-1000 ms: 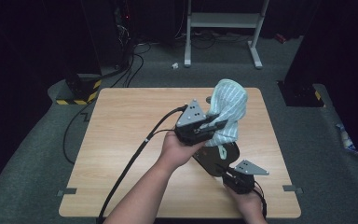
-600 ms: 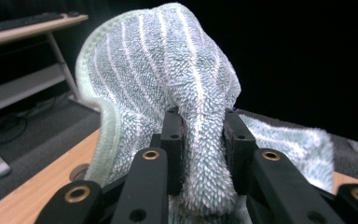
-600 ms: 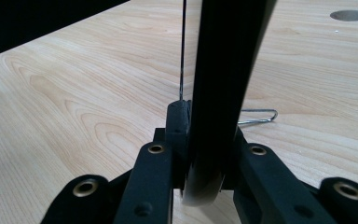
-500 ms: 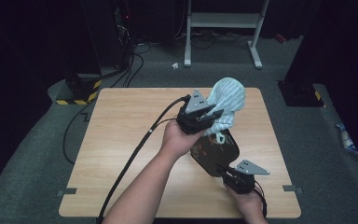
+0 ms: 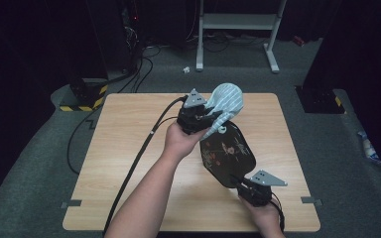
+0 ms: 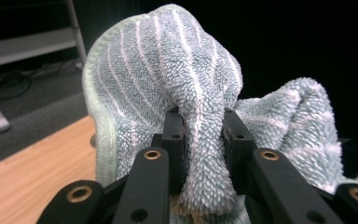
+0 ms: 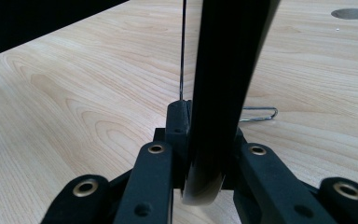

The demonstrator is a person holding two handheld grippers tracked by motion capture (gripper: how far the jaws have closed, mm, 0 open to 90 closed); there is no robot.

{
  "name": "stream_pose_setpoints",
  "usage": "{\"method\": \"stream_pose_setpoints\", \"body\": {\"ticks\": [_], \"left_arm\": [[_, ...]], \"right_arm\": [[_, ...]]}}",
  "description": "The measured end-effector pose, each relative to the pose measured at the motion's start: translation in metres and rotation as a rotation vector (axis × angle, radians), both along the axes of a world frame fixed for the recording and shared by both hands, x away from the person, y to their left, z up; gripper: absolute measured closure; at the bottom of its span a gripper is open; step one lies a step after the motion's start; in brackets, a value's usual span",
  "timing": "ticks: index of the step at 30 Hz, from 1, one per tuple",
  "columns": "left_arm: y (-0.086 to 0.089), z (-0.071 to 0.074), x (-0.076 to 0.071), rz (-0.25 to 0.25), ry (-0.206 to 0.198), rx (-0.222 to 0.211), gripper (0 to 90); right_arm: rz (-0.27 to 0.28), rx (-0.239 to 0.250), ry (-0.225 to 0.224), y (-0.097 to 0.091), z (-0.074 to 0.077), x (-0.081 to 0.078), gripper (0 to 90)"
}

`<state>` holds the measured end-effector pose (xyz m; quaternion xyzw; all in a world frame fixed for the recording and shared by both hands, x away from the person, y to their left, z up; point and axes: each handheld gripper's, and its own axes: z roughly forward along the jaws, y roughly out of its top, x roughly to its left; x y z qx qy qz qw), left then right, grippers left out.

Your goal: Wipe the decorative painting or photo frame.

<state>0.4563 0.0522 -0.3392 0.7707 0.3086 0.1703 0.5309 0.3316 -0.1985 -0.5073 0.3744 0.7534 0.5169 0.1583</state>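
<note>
My left gripper (image 5: pixel 204 118) is shut on a bunched teal cloth with white stripes (image 5: pixel 226 100), held above the far middle of the wooden table (image 5: pixel 129 148). In the left gripper view the cloth (image 6: pixel 168 70) is pinched between the jaws of the gripper (image 6: pixel 201 128) and billows above them. A black lacquered plate with a floral pattern (image 5: pixel 228 151) is tilted up just below the cloth. My right gripper (image 5: pixel 249 187), near the table's front edge, is shut on the plate's near rim. The right gripper view has the plate's dark edge (image 7: pixel 228 70) standing upright in the gripper (image 7: pixel 204 122).
The left gripper's cable (image 5: pixel 139 158) trails across the table toward the front left. A small wire clip (image 7: pixel 260 114) lies on the wood behind the plate, and a round hole (image 7: pixel 351 13) sits farther off. Dark stands and a white frame (image 5: pixel 238 22) stand beyond the table.
My left hand has carried the cloth left and away across the plate, uncovering more of the plate's patterned face. The right hand and the plate have stayed put.
</note>
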Motion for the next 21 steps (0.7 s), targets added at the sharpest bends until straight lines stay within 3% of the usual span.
{"method": "stream_pose_setpoints", "body": {"ticks": [7,11,21], "left_arm": [[0.009,-0.030,0.010,0.006,0.051,0.034,75.1],[0.018,-0.045,0.015,0.020,0.085,-0.002,75.1],[0.034,-0.071,0.019,0.072,0.131,-0.022,75.2]], "right_arm": [[0.002,0.005,0.001,-0.001,-0.001,0.000,79.9],[0.000,0.002,-0.003,0.000,-0.001,0.000,79.9],[0.005,0.002,-0.009,0.000,-0.001,0.000,80.0]]}}
